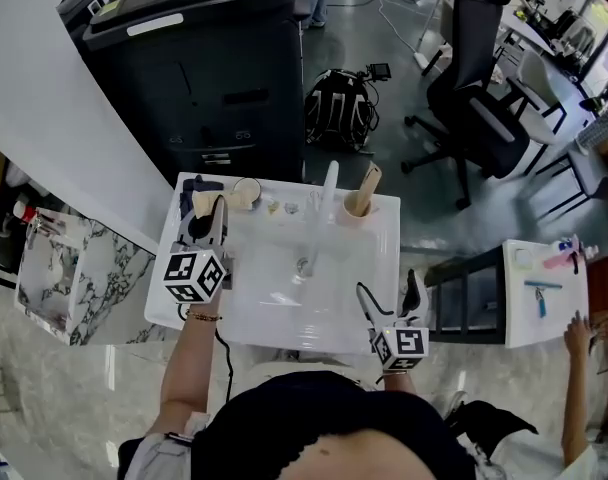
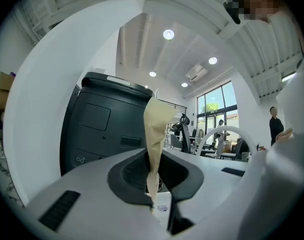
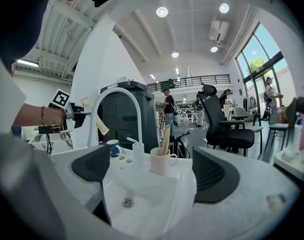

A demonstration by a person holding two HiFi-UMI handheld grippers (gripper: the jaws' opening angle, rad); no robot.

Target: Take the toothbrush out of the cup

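My left hand-held gripper [image 1: 206, 218] and right hand-held gripper [image 1: 389, 298] are pale grey with dark pads, each bearing a white cube of black square markers. I wear a black top [image 1: 324, 418] and a wrist bracelet [image 1: 202, 316].

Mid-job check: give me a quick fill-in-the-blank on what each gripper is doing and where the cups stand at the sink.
1. The left gripper is shut on a beige ____.
2. The right gripper has its jaws ____, with nothing between them.
3. In the head view, the cup with a wooden brush in it stands to the ____ of the faucet.

Missing words: toothbrush; open; right
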